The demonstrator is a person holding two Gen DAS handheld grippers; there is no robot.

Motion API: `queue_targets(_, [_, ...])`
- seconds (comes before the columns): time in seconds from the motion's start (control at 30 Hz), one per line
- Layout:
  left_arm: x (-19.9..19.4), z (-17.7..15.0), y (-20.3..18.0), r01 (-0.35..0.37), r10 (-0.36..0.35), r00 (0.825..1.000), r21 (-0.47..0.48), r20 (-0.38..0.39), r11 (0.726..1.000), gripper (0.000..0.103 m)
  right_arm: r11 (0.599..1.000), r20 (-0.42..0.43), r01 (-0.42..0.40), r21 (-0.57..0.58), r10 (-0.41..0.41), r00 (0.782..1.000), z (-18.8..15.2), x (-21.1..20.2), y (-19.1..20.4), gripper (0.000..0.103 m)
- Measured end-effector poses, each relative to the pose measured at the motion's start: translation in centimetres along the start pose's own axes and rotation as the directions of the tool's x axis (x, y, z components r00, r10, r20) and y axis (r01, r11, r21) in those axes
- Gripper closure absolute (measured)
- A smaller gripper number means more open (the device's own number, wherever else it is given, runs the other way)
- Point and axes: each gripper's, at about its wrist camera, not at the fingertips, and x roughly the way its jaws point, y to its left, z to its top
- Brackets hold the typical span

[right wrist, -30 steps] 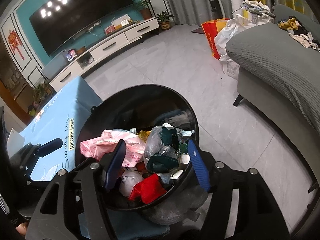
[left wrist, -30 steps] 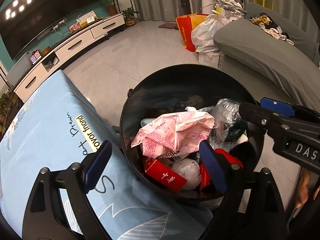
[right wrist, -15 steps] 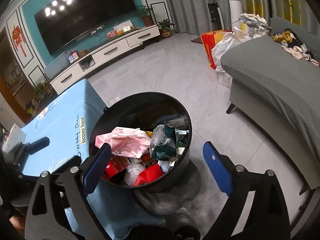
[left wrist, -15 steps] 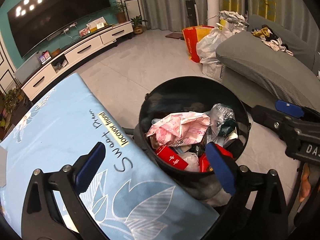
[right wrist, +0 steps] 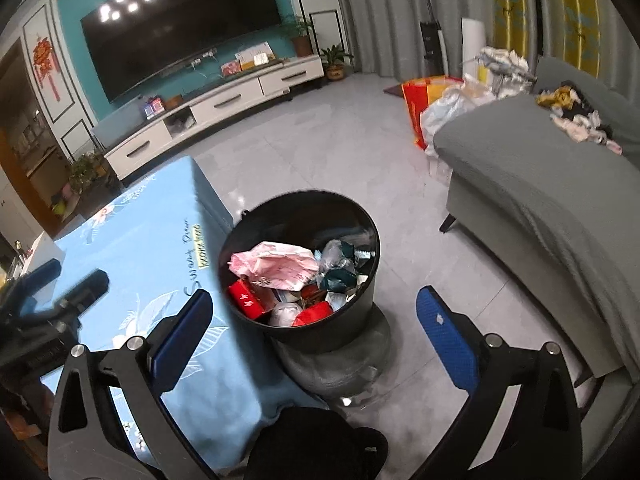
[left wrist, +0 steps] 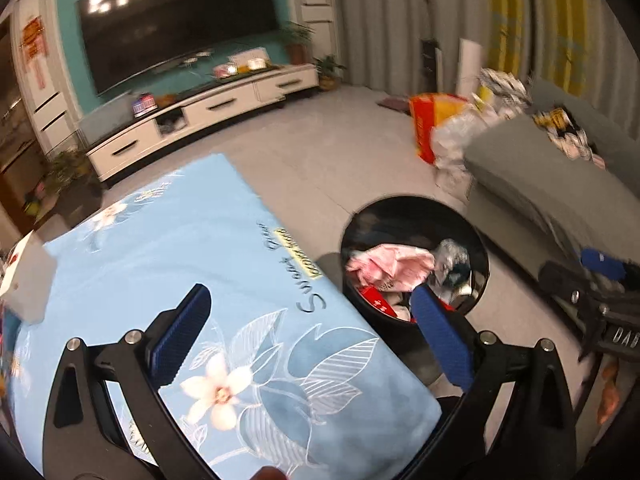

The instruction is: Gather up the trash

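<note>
Trash [right wrist: 288, 276] fills the black bin [right wrist: 340, 332] on the floor, right beside the blue table cloth [right wrist: 160, 264]. My right gripper [right wrist: 314, 332] is up above the bin, its fingers wide apart and holding nothing. My left gripper [left wrist: 308, 332] is over the cloth, fingers wide apart and holding nothing too. A pink bag [right wrist: 276, 262] lies on top of the pile. Farther off is the gray sofa [right wrist: 540, 184], and far back the big TV [right wrist: 180, 20].

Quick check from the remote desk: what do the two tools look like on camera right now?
Both match: the left tool and right tool have black angular frames with silver bolts and ribbed blue finger pads. White lettering starting "DA" marks the right tool's body in the left view. No cables or sleeves visible.
</note>
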Motion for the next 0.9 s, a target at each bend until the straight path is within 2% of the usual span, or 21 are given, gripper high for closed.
queue_targets(0.07, [-1.5,0.1,0.9,0.015,-0.015,1.0,-0.036,-0.001,0.999,0.003,1.0,0.021,0.005,-0.027,-0.004,1.0,-0.1,-1.4,0.9,0.003])
queue_targets(0.1, [-2.4,0.3,1.4,0.002,-0.003,1.0,-0.063,-0.025,0.998,0.003,0.999,0.039,0.015,-0.043,-0.013,0.999,-0.2,-2.4,1.5,0.003])
queue_targets(0.23, [-4.4,-0.1,2.2,-0.12,0.113,0.99,-0.081,-0.083,0.989,0.003,0.996,0.042,-0.001,-0.093,0.005,0.999,-0.6,-4.6,3.2,0.003])
queue_targets(0.33, [-5.8,-1.1,3.1,-0.099,0.089,0.992,-0.116,-0.087,0.988,0.003,0.994,0.006,-0.021,-0.107,0.022,1.0,-0.7,-5.0,3.9,0.003])
queue_targets(0.47, [-7.1,-1.9,3.8,-0.109,0.098,0.992,-0.137,-0.084,0.985,0.003,0.989,-0.072,-0.077,-0.127,0.068,0.995,-0.9,-5.0,4.8,0.003])
queue_targets(0.63, [-8.3,-2.3,3.5,-0.12,0.113,0.992,-0.129,-0.062,0.984,0.003,0.987,-0.057,-0.029,-0.156,0.02,0.998,-1.7,-5.0,5.6,0.003])
queue_targets(0.9, [-8.7,-2.4,2.9,-0.105,0.1,0.994,-0.112,-0.054,0.988,0.003,0.987,-0.052,-0.011,-0.16,0.003,0.999,-2.1,-5.1,5.4,0.003])
